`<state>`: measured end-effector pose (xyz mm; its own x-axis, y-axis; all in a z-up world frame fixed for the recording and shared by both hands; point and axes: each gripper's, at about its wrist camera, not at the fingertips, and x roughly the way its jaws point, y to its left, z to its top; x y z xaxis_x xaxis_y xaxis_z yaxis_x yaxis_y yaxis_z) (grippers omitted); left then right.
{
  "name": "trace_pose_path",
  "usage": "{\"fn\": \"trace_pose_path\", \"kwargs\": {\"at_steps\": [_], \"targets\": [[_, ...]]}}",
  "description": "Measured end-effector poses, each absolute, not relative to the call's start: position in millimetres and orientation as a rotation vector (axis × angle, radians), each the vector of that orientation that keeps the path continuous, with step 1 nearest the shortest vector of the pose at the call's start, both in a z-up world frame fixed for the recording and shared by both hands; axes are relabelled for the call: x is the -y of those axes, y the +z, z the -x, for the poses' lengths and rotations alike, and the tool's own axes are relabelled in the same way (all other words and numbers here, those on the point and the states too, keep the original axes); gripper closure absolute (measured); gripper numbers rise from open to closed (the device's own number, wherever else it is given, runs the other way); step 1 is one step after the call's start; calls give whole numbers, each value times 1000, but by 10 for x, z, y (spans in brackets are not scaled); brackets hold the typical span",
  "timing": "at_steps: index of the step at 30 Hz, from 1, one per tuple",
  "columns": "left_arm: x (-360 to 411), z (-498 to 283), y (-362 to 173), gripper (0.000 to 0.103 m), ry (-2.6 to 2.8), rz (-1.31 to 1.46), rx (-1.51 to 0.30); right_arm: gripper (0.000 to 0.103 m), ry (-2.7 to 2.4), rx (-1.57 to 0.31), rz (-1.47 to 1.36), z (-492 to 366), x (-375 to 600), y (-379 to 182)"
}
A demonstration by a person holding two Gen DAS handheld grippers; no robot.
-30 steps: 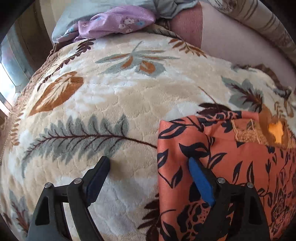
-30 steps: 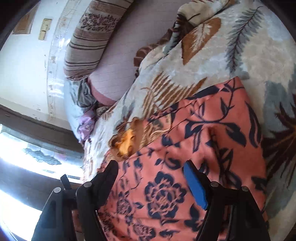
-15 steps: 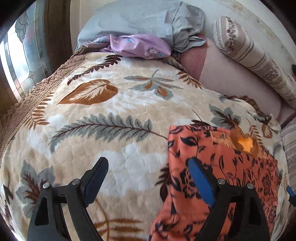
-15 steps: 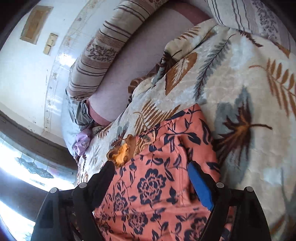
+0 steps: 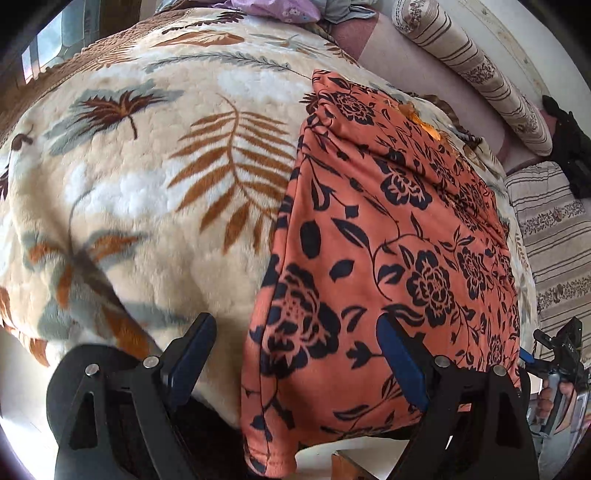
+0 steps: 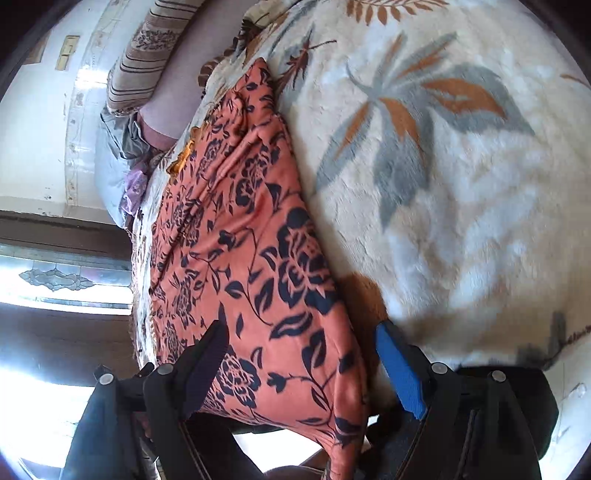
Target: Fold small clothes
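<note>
An orange garment with dark blue flowers [image 5: 388, 236] lies flat on the leaf-patterned cream blanket [image 5: 147, 184], its near end hanging over the bed edge. My left gripper [image 5: 295, 354] is open over the garment's near left corner, holding nothing. The garment shows in the right wrist view [image 6: 251, 258] too. My right gripper [image 6: 303, 354] is open over its near right corner, jaws wide on either side of the cloth edge. The right gripper's tip also shows at the right edge of the left wrist view [image 5: 554, 354].
Striped bolster pillows [image 5: 480, 66] and a pink mattress strip [image 5: 388, 48] lie at the far side. A purple cloth [image 5: 273, 9] and grey bedding [image 6: 114, 155] are piled at the bed head. A window [image 6: 62, 277] is beside the bed.
Both grippers have drawn back from the middle of the garment to its near end at the bed edge. Both stayed open. The garment has not visibly moved.
</note>
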<state>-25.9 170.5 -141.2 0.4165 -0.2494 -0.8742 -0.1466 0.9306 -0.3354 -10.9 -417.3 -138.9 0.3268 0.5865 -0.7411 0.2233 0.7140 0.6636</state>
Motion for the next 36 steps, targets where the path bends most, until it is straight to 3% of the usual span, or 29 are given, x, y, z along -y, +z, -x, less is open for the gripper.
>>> {"fn": "trace_pose_path", "kwargs": {"at_steps": [13, 16, 18, 20, 23, 25, 27, 28, 29, 30, 31, 32, 33, 36], "targets": [[-1621, 402, -1473, 14, -63, 379, -1175, 24, 272, -1367, -605, 297, 3865, -1468], [-1600, 408, -1541, 16, -54, 347, -1191, 43, 252, -1365, -603, 376, 3934, -1518], [-1582, 416, -1538, 29, -23, 309, -1190, 56, 246, -1366, -612, 405, 3989, -1520], [-1590, 426, -1539, 53, 5, 273, -1199, 58, 256, -1370, -612, 435, 3998, -1505], [-1659, 467, -1525, 66, -4, 300, -1210, 57, 265, -1383, -592, 479, 3936, -1506], [-1679, 506, -1516, 64, -4, 307, -1219, 56, 259, -1386, -576, 485, 3900, -1538], [-1644, 510, -1529, 36, -15, 301, -1240, 52, 258, -1386, -574, 476, 3874, -1548], [-1622, 521, -1523, 29, -20, 293, -1237, 51, 260, -1384, -572, 475, 3862, -1547], [-1604, 526, -1516, 31, -16, 274, -1235, 52, 267, -1387, -565, 476, 3849, -1550], [-1584, 528, -1504, 40, -17, 268, -1232, 62, 269, -1397, -556, 481, 3839, -1561], [-1575, 514, -1508, 78, -16, 261, -1242, 72, 260, -1409, -549, 489, 3851, -1578], [-1563, 495, -1508, 91, -22, 257, -1251, 87, 256, -1407, -567, 504, 3892, -1587], [-1569, 499, -1480, 94, -34, 265, -1246, 94, 260, -1396, -601, 533, 3936, -1582], [-1618, 545, -1331, 96, -50, 308, -1204, 95, 290, -1329, -699, 606, 4065, -1447]]}}
